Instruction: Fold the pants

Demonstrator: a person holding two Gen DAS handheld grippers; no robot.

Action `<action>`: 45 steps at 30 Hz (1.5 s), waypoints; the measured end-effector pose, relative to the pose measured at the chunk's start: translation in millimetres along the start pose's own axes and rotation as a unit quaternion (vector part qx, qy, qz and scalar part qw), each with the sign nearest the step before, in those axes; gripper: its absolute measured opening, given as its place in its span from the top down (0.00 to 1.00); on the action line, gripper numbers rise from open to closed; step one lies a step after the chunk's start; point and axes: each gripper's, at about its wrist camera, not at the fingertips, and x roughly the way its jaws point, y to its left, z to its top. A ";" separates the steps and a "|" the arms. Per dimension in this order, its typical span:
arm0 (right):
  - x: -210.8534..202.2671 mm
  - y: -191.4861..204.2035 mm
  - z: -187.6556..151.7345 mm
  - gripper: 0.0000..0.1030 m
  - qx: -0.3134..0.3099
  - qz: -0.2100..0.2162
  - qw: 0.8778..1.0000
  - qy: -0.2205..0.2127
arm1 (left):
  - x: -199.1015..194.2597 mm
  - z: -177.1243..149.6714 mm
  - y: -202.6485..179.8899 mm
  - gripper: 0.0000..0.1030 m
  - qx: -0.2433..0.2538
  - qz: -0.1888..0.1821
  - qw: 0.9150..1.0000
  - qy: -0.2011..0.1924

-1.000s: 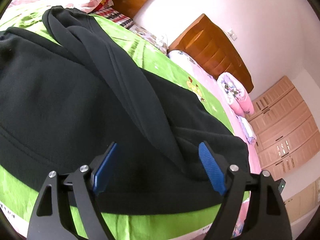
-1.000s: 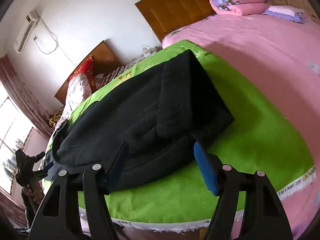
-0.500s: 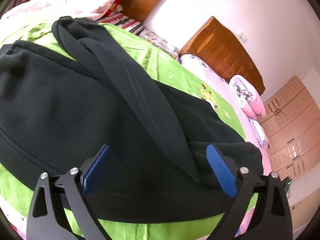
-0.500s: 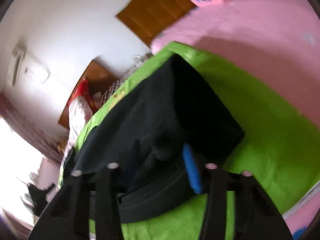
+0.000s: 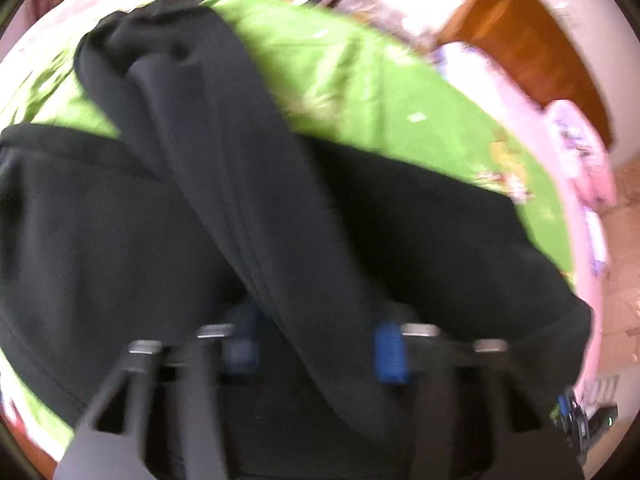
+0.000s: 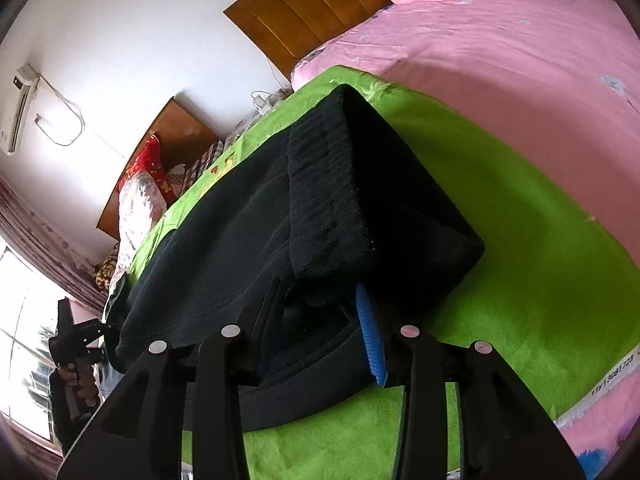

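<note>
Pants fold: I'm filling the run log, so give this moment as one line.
stage: gripping | left gripper: closing on pants | right gripper: shut on pants edge | surface: green sheet

The left gripper (image 5: 316,344) points steeply down, jaws closing around dark cloth; the right gripper (image 6: 320,328) clamps dark cloth.

A bedroom with white walls (image 6: 132,32). Two wooden headboards (image 6: 308,12) stand against the far wall. An air conditioner (image 6: 18,108) hangs high at left, above a bright window (image 6: 24,344) with patterned curtains (image 6: 44,248). Pink bedding (image 6: 500,72) covers the right-hand bed.
</note>
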 end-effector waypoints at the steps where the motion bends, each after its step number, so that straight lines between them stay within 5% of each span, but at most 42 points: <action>1: -0.5 -0.4 -1.0 0.67 -0.001 -0.001 1.000 -0.002 | -13.7 -4.7 1.5 0.83 0.003 -0.010 1.000 -0.029; 3: -0.2 -0.5 -0.9 0.73 -0.007 -0.005 1.000 -0.007 | -49.4 -18.5 4.3 0.86 0.020 -0.059 0.992 -0.112; 6: -1.3 -0.6 -2.0 0.80 -0.016 0.006 1.000 -0.019 | -106.5 -57.9 18.1 0.84 0.043 -0.159 0.960 -0.227; 7: -3.3 0.8 -1.9 0.80 -0.017 0.009 1.000 -0.024 | -115.0 -76.2 26.8 0.83 0.051 -0.192 0.947 -0.251; 8: -8.6 3.7 -2.0 0.81 -0.021 0.012 0.999 -0.039 | -113.4 -86.9 31.5 0.76 0.056 -0.203 0.945 -0.251; 12: -37.8 15.2 5.4 0.83 -0.031 0.023 0.995 -0.091 | -65.1 -112.4 50.0 0.69 0.056 -0.149 0.973 -0.165; 14: -50.8 18.3 7.2 0.83 -0.042 0.015 0.994 -0.104 | -43.7 -120.5 57.2 0.64 0.042 -0.143 0.981 -0.124; 16: -46.8 8.5 4.9 0.83 -0.029 0.000 0.996 -0.088 | -38.2 -124.6 62.5 0.58 0.030 -0.159 0.978 -0.130; 19: -23.4 -15.0 -6.7 0.83 0.006 -0.029 0.999 -0.043 | -38.8 -118.7 65.0 0.36 0.024 -0.184 0.975 -0.126; 22: -24.3 -18.5 -9.8 0.78 0.020 -0.014 0.998 -0.053 | -45.3 -113.0 63.8 0.15 0.028 -0.168 0.976 -0.132; 26: -21.9 -8.5 -6.0 0.43 0.023 0.010 0.999 -0.035 | -53.9 -109.3 70.8 0.08 -0.007 -0.180 0.974 -0.136; 28: -15.8 -0.5 -8.5 0.46 0.007 0.000 0.999 -0.039 | -51.0 -108.8 73.9 0.10 -0.013 -0.183 0.974 -0.129; 29: -14.4 2.7 -8.7 0.67 -0.002 -0.011 0.999 -0.046 | -49.8 -109.0 73.9 0.19 -0.011 -0.181 0.975 -0.130; 30: -11.4 4.6 -8.5 0.84 -0.008 -0.024 0.999 -0.049 | -48.3 -107.6 72.3 0.48 -0.007 -0.180 0.976 -0.125; 32: -10.8 -1.8 -7.7 0.86 0.006 -0.010 0.998 -0.056 | -46.8 -104.4 66.6 0.81 0.001 -0.166 0.979 -0.115; 39: -65.1 25.5 -3.1 0.90 -0.042 0.012 0.992 -0.120 | -92.1 -110.2 62.4 0.84 0.020 -0.191 0.965 -0.176; 45: -42.5 -11.3 -13.1 0.90 -0.010 -0.027 0.997 -0.074 | -46.5 -120.4 76.0 0.83 0.017 -0.159 0.981 -0.111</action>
